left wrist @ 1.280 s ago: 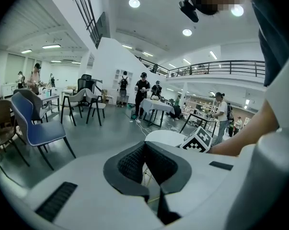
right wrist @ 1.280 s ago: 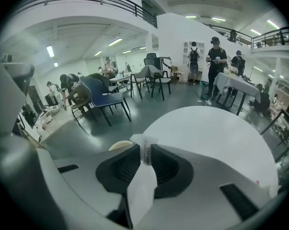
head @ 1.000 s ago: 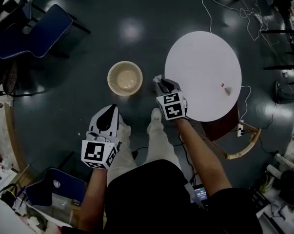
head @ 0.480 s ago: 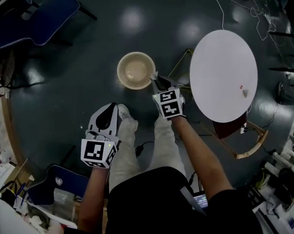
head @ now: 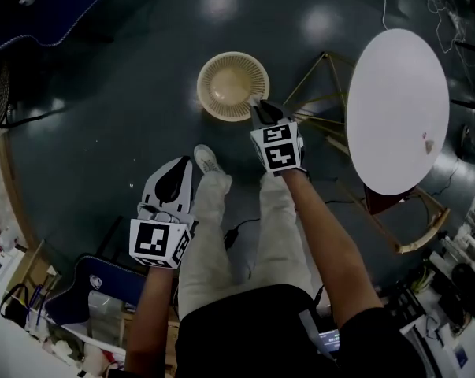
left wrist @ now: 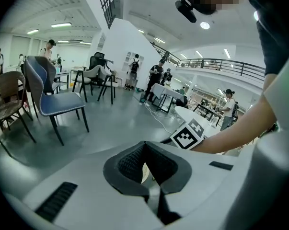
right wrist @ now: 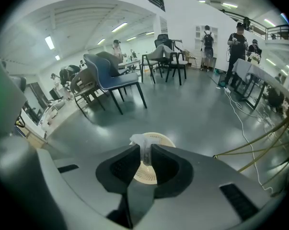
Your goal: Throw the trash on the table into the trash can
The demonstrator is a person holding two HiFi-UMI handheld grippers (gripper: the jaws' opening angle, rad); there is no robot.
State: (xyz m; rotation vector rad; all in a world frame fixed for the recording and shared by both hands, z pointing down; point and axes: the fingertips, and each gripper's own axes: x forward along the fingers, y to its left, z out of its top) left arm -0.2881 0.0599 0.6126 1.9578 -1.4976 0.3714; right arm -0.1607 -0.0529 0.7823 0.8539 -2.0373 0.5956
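Note:
The beige slatted trash can [head: 234, 86] stands on the dark floor, left of the round white table [head: 396, 109]. A small bit of trash [head: 428, 142] lies near the table's right edge. My right gripper [head: 260, 105] hangs at the can's near right rim, shut on a crumpled white scrap [right wrist: 142, 144]; under its jaws lies the trash can [right wrist: 151, 172]. My left gripper [head: 174, 181] is lower left, beside the person's knee, well short of the can. Its jaws [left wrist: 145, 146] meet at the tips with nothing between them.
Gold wire table legs [head: 320, 93] spread between can and table. A blue chair [head: 48, 6] stands at the top left, a cable [head: 233, 235] trails by the person's shoe [head: 208, 161]. More chairs [right wrist: 110, 80] and several people stand farther off.
Both grippers have sunk toward the floor. The right one, still holding the scrap, left the table's edge and came to the can's rim. The table has slid right in view.

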